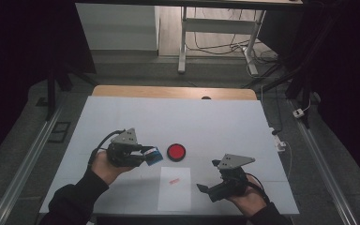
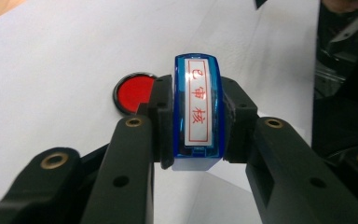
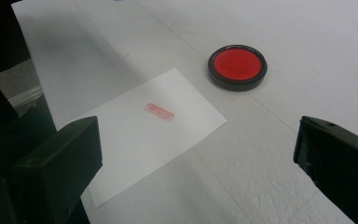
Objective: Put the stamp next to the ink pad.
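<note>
My left gripper is shut on a blue stamp with a white label in red characters, held just left of the round red ink pad. In the left gripper view the ink pad lies behind the jaws. A white sheet of paper bearing a small red stamp mark lies at the table's front middle. My right gripper stands open to the right of the sheet, nothing between its jaws. The right gripper view shows the paper, its stamp mark and the ink pad.
A white mat covers the wooden table. Beyond the far edge stand a white table frame and cables on the floor. A metal rail runs along the left.
</note>
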`<state>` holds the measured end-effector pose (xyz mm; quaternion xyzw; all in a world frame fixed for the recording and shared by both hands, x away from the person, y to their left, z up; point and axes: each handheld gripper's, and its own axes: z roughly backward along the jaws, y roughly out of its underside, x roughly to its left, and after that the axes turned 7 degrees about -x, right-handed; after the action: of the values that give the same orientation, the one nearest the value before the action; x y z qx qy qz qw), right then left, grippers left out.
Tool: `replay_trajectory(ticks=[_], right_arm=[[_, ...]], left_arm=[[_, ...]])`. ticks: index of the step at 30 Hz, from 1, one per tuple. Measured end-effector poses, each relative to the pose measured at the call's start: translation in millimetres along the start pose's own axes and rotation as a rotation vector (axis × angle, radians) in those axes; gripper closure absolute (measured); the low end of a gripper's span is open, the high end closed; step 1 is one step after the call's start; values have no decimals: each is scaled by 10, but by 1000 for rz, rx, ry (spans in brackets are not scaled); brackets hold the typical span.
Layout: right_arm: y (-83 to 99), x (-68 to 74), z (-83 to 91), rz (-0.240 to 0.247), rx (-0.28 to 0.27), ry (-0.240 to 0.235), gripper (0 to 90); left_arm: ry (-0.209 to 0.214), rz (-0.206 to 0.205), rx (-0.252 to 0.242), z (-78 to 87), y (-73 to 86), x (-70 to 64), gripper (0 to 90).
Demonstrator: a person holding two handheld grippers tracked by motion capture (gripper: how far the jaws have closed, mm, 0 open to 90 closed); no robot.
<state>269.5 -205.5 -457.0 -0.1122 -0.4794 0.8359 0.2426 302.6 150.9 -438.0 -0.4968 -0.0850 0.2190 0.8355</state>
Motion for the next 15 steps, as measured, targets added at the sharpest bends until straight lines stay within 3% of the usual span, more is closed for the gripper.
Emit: replay_trajectory(ticks=[15], right_arm=[[82,3,127,-16,4,17,1]], left_arm=[[-78,46,25,30,86,130,697]])
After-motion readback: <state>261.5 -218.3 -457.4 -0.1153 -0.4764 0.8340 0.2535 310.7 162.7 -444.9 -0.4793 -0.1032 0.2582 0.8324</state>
